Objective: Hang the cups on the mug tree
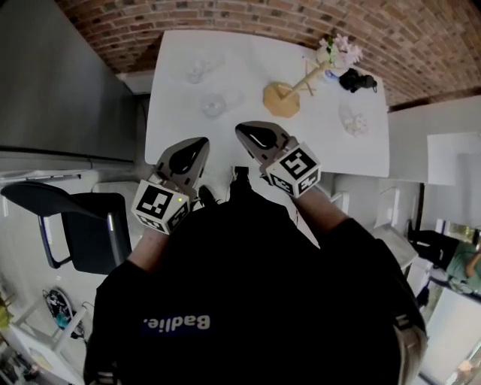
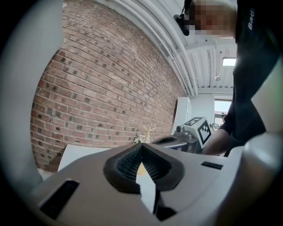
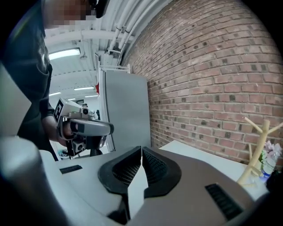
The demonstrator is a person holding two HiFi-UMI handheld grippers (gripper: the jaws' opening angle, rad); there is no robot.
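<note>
A wooden mug tree (image 1: 284, 96) stands on the white table (image 1: 248, 60), right of its middle. It also shows as a mug tree (image 3: 255, 151) at the right of the right gripper view, and just its top (image 2: 148, 131) shows in the left gripper view. Two clear glass cups (image 1: 197, 70) (image 1: 214, 104) sit left of the tree, and a third cup (image 1: 353, 121) sits to its right. My left gripper (image 1: 203, 141) and right gripper (image 1: 240, 129) hover side by side over the table's near edge. Both are shut with nothing in them, short of the cups.
Pale flowers (image 1: 340, 51) and a small black object (image 1: 358, 80) sit at the table's far right corner. A brick wall (image 1: 248, 15) runs behind the table. A grey cabinet (image 1: 60, 83) stands to the left, and a black chair (image 1: 83, 225) stands near my left side.
</note>
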